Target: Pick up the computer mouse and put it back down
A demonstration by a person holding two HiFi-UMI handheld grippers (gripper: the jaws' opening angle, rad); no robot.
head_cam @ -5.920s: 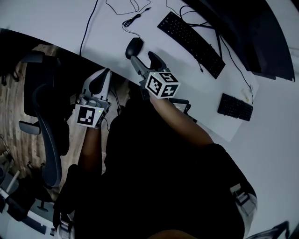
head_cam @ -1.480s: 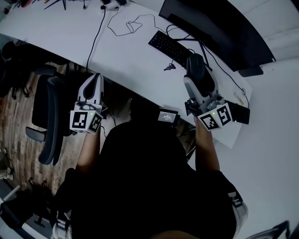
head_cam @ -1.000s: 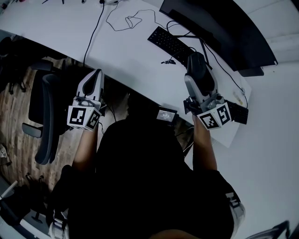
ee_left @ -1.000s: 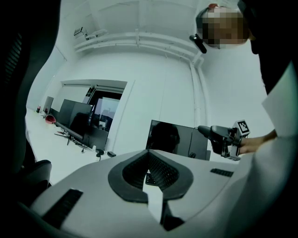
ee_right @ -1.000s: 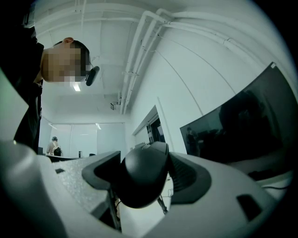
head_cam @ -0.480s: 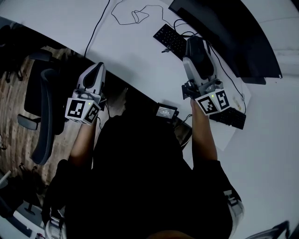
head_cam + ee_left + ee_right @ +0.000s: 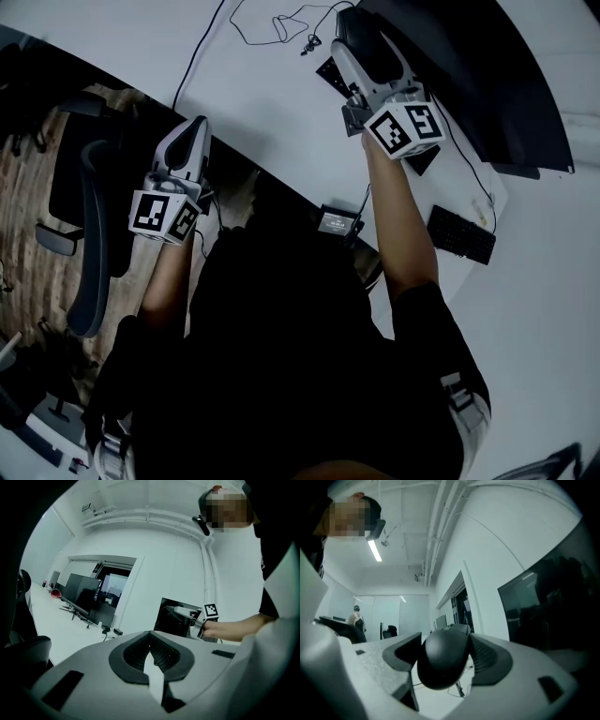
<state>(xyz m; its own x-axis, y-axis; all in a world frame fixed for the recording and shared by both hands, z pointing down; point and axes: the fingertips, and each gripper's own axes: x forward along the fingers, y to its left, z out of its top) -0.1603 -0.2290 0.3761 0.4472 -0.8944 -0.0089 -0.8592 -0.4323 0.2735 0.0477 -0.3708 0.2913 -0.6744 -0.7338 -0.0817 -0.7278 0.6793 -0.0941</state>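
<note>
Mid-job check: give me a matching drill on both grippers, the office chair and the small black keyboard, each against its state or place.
1 left gripper
2 right gripper
3 office chair
4 small keyboard

A on the wood floor
B jaws together, empty
C lying on the white desk
D jaws clamped on the computer mouse

Pairs: 1-B, 2-D, 3-A, 4-C.

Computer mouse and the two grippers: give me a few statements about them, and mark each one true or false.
1. The right gripper grips the computer mouse in its jaws. True.
2. The left gripper has its jaws wide apart. False: they are together, with nothing between them.
3. The mouse lies flat on the desk. False: it is held up over the desk.
4. A dark monitor stands at the desk's far side. True.
</note>
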